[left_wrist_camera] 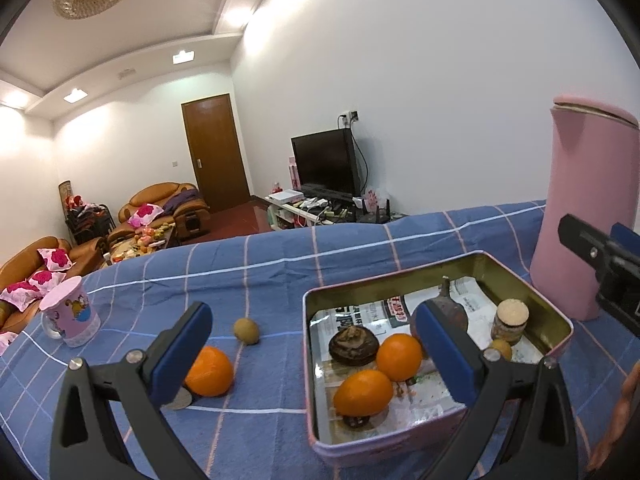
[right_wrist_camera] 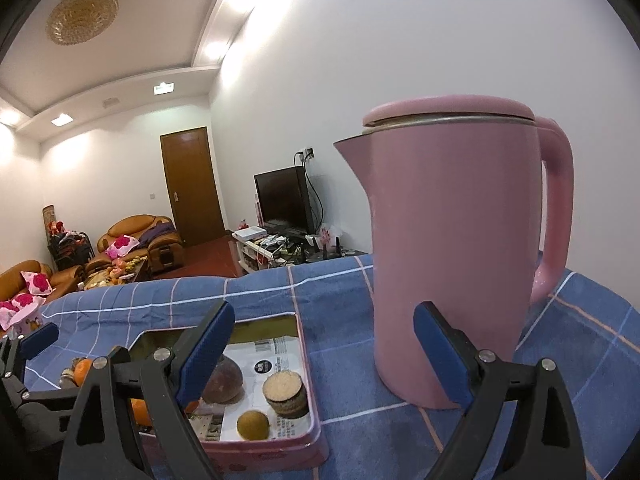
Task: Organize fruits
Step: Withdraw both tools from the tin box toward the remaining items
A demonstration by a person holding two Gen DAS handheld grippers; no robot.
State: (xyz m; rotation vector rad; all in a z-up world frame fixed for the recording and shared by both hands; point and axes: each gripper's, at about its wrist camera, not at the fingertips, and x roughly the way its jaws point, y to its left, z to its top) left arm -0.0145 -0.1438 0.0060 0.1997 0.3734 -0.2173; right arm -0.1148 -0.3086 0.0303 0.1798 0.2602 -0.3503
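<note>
A pink tin box (left_wrist_camera: 316, 364) lined with newspaper sits on the blue checked cloth. It holds two oranges (left_wrist_camera: 399, 356), a dark brown fruit (left_wrist_camera: 353, 345), a small yellow-brown fruit (left_wrist_camera: 501, 347) and a cork-topped jar (left_wrist_camera: 510, 320). An orange (left_wrist_camera: 210, 372) and a small brown fruit (left_wrist_camera: 246, 330) lie on the cloth left of the box. My left gripper (left_wrist_camera: 316, 352) is open and empty, above the box's left edge. My right gripper (right_wrist_camera: 324, 348) is open and empty, between the box (right_wrist_camera: 316, 428) and the kettle.
A tall pink kettle (right_wrist_camera: 448, 248) stands right of the box, close to my right gripper's right finger. A pink cartoon mug (left_wrist_camera: 70, 310) stands at the cloth's left. A coin (left_wrist_camera: 180, 400) lies by the loose orange. Sofas, a door and a TV lie beyond.
</note>
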